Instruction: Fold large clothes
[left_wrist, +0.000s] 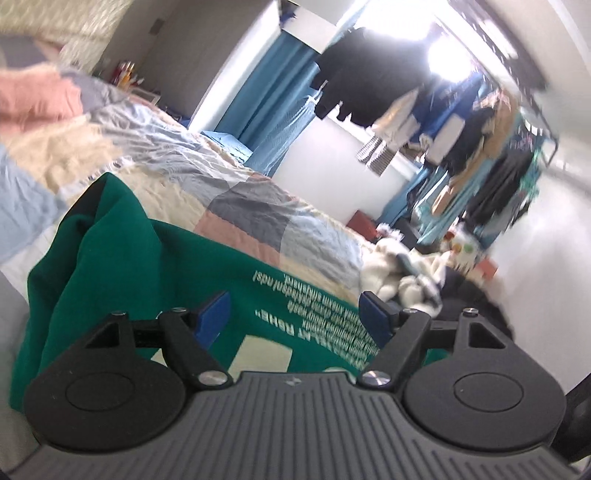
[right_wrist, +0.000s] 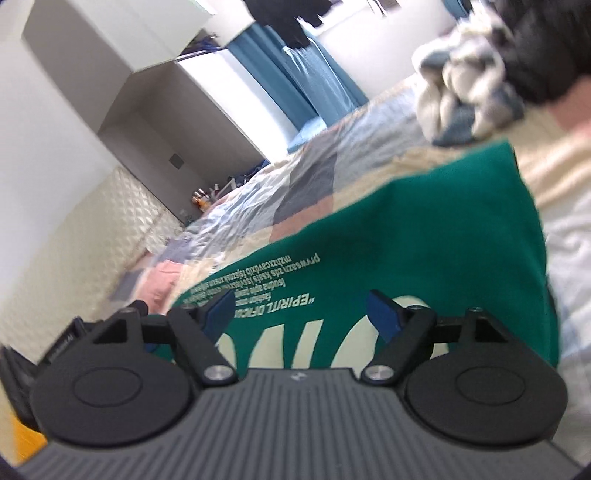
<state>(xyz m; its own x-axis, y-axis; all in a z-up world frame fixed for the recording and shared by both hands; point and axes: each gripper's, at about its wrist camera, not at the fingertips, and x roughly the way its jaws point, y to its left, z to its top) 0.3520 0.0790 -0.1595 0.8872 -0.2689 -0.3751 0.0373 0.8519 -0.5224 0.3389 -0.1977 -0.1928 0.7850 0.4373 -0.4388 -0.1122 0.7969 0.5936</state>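
A large green garment (left_wrist: 147, 266) with white and cream lettering lies on the patchwork bed cover (left_wrist: 207, 177). In the left wrist view its left part is bunched in folds. My left gripper (left_wrist: 295, 317) is open, its blue pads wide apart, just above the printed area. The same garment (right_wrist: 424, 229) fills the lower middle of the right wrist view, lying flatter. My right gripper (right_wrist: 303, 314) is open over the print and holds nothing.
A pile of white, grey and black clothes (left_wrist: 406, 273) lies on the bed beyond the garment, also in the right wrist view (right_wrist: 472, 92). A pink pillow (left_wrist: 33, 96) is at far left. A rack of hanging clothes (left_wrist: 480, 147) and blue curtains (left_wrist: 266, 96) stand behind.
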